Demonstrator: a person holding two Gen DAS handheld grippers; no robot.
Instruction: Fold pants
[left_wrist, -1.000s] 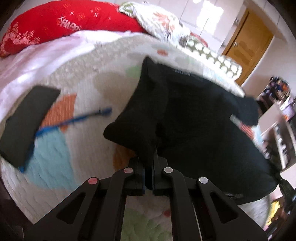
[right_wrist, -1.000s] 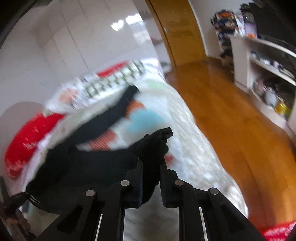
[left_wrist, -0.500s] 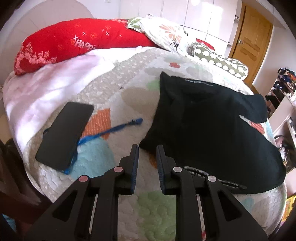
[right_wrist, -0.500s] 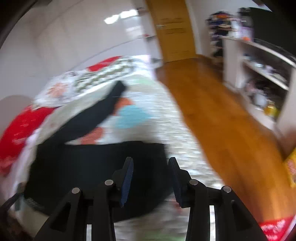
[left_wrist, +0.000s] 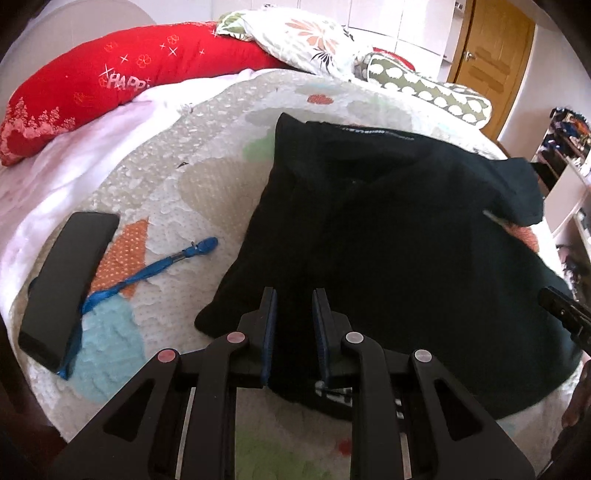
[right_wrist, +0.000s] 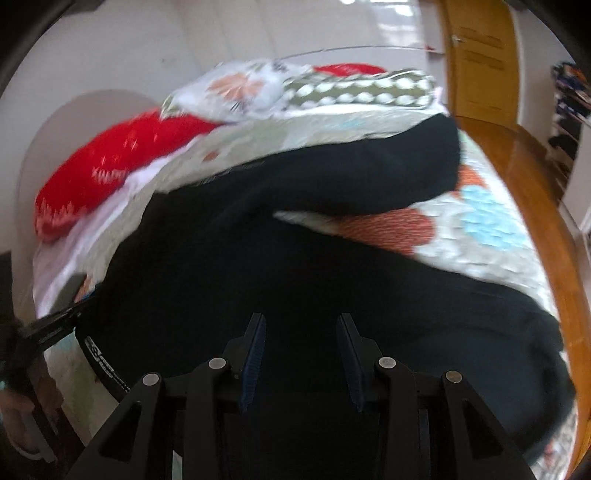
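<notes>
Left wrist view: the left gripper, which a second ago was clenched on a raised bunch of black cloth, now has its jaws parted with nothing between them, poised over the near edge of the pants. Half a second ago it stood just short of that edge. The right gripper has likewise let go of the bunch it pinched a second ago and is spread wide above the cloth (this view is somewhat blurred).

One pair of pants, black, lies flat on the quilt ahead of both grippers and spreading to the right of the left one. One leg runs off ahead and to the right of the right gripper, with a wedge of quilt showing between the two legs. A printed waistband shows at the near left of the right gripper.

To the left of the left gripper lie one dark phone and one blue lanyard. Farther ahead are one red pillow, one floral pillow and one green dotted pillow.
</notes>
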